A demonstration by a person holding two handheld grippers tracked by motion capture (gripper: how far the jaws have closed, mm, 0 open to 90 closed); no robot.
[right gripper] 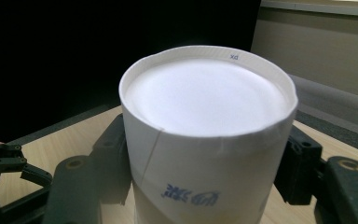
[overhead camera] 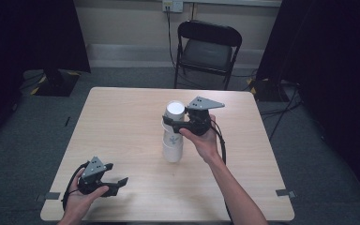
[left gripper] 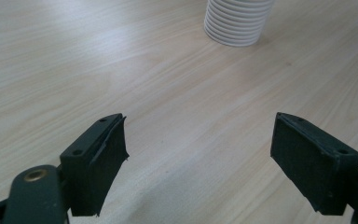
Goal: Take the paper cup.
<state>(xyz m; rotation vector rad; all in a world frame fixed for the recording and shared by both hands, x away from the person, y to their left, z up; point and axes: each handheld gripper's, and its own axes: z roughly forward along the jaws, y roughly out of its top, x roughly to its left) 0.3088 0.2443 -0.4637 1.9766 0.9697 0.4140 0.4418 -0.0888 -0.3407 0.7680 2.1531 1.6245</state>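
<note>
Right hand-held gripper is clamped on the top inverted paper cup of the cup stack standing mid-table. Left hand-held gripper rests wide open, empty, near the front edge. Judged step: separating the top cup; next, lift straight upward.

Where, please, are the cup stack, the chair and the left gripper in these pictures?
cup stack [overhead camera: 173, 140], high view, side wall of the lower cups.
chair [overhead camera: 207, 52], high view, middle of the dark seat.
left gripper [left gripper: 198, 158], left gripper view, gap midway between its open jaws.
</note>
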